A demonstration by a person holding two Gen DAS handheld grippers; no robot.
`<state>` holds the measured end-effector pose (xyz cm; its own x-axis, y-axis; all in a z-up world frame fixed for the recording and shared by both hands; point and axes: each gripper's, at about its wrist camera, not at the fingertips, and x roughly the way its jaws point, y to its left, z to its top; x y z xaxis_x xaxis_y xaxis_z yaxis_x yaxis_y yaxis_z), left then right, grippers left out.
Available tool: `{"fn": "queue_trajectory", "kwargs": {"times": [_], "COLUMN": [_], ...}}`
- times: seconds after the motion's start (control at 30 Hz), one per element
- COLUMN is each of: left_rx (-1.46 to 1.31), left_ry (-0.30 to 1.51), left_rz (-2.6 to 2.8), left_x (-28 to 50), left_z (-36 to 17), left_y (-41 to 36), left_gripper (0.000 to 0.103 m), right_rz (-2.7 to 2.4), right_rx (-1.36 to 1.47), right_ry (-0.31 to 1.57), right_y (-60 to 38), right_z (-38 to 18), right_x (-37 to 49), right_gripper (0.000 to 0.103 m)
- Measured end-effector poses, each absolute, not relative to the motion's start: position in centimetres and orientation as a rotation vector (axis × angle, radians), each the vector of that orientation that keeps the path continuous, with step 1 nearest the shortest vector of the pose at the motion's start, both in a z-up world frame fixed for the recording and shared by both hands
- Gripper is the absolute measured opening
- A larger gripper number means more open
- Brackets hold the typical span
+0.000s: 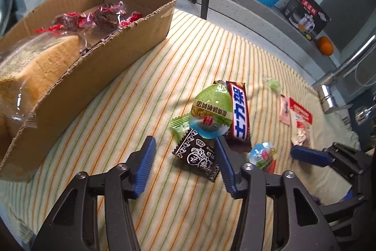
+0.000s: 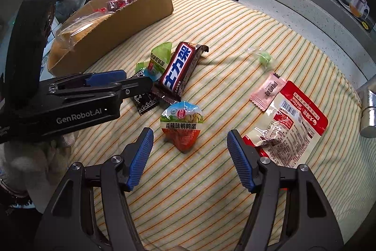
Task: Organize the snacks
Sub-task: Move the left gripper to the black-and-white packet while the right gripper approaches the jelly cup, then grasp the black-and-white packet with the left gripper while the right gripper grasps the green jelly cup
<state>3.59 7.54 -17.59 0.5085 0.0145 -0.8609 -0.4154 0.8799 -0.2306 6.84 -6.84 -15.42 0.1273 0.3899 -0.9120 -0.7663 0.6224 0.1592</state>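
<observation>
Both grippers, left gripper [image 1: 185,157] and right gripper [image 2: 189,147], hover agape; cardboard box [image 1: 131,32] part-filled, loose snacks [image 2: 179,72] remain.

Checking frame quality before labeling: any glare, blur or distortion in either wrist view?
Left wrist view: heavy fisheye bending, dark corners; glare on the green-lidded cup and the wrapped cake in the cardboard box; red pouch soft near the edge. Right wrist view: same distortion, sharper; sheen on the red pouch, chocolate bar print readable.
</observation>
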Motion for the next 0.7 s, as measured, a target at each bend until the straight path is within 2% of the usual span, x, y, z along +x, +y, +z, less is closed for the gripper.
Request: {"fn": "queue_trajectory", "kwargs": {"times": [0.13, 0.43, 0.7], "left_rx": [-0.426, -0.503, -0.158], "left_ry": [0.997, 0.983, 1.000], "left_rz": [0.269, 0.105, -0.083], "left_x": [2.9, 0.7, 1.2], "left_z": [-17.6, -17.2, -15.6], "left_y": [7.6, 8.5, 6.9], "left_gripper": [0.039, 0.039, 0.039], "right_rz": [0.866, 0.898, 0.895], "right_rx": [-0.385, -0.394, -0.384], "right_ry": [1.160, 1.161, 1.180], "right_y": [-7.0, -6.3, -6.8], "right_z": [-15.2, -15.3, -15.6], "right_x": [7.0, 6.8, 7.1], "right_gripper": [0.069, 0.069, 0.068]}}
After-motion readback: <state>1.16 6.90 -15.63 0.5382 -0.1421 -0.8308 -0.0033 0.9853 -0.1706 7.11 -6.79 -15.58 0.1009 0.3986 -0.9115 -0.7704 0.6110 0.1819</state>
